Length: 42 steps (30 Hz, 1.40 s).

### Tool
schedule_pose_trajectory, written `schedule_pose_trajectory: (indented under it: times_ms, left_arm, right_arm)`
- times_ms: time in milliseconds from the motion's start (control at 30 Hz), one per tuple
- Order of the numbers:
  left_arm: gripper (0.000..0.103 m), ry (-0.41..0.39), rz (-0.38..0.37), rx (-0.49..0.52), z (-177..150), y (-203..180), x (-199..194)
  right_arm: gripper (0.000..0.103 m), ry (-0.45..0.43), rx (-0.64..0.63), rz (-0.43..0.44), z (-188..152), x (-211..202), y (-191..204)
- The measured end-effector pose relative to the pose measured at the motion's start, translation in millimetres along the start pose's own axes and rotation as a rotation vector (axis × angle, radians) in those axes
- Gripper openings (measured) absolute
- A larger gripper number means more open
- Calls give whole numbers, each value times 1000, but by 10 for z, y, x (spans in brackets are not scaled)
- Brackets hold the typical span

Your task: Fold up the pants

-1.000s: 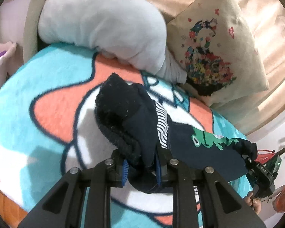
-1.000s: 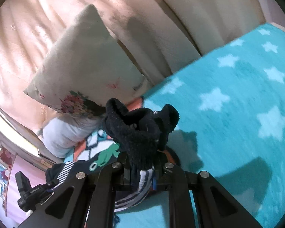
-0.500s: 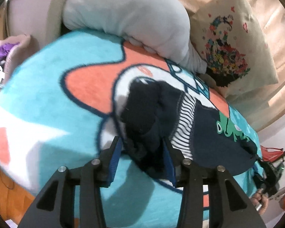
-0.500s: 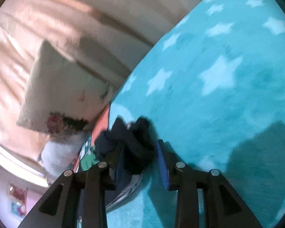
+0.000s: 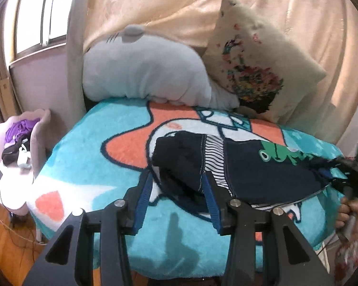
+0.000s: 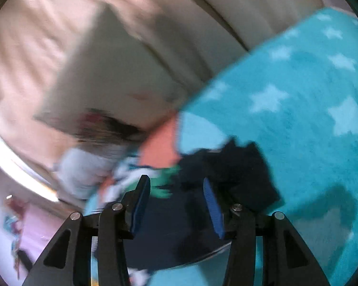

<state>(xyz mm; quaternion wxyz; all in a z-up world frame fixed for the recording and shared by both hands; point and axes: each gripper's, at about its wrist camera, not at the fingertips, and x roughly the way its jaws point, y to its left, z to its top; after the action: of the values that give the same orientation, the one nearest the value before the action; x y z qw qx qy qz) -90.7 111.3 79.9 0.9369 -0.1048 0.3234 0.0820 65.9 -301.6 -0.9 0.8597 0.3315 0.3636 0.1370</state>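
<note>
The dark navy pants [image 5: 250,166], with a striped lining and a green frog print, lie folded across the turquoise blanket [image 5: 95,147]. My left gripper [image 5: 177,181] is open, its blue pads either side of the pants' left end without pinching it. My right gripper [image 6: 176,186] is open above the pants' other end [image 6: 226,176]; this view is blurred. The right gripper also shows in the left wrist view [image 5: 350,178] at the pants' far right end.
A grey plush pillow [image 5: 143,71] and a cream printed cushion [image 5: 257,71] lean on the curtain at the head of the bed. A pink chair [image 5: 19,147] with clothes stands at the left. The blanket's front edge drops to a wooden floor.
Both grippers have opened and let go of the pants, which now lie flat on the blanket. Both grippers have pulled back from the cloth.
</note>
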Motion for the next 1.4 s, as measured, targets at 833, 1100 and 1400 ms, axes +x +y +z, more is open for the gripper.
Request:
schedule_pose_trajectory:
  times_ms: [833, 1100, 1400]
  left_arm:
    - [72, 57, -60, -22, 92, -103, 164]
    - [72, 181, -157, -40, 7, -229, 442]
    - [64, 354, -354, -174, -73, -376, 839]
  right_arm:
    - [70, 49, -701, -144, -829, -338, 912]
    - [70, 192, -928, -100, -1142, 103, 1252]
    - [70, 297, -888, 39, -1213, 425, 1326]
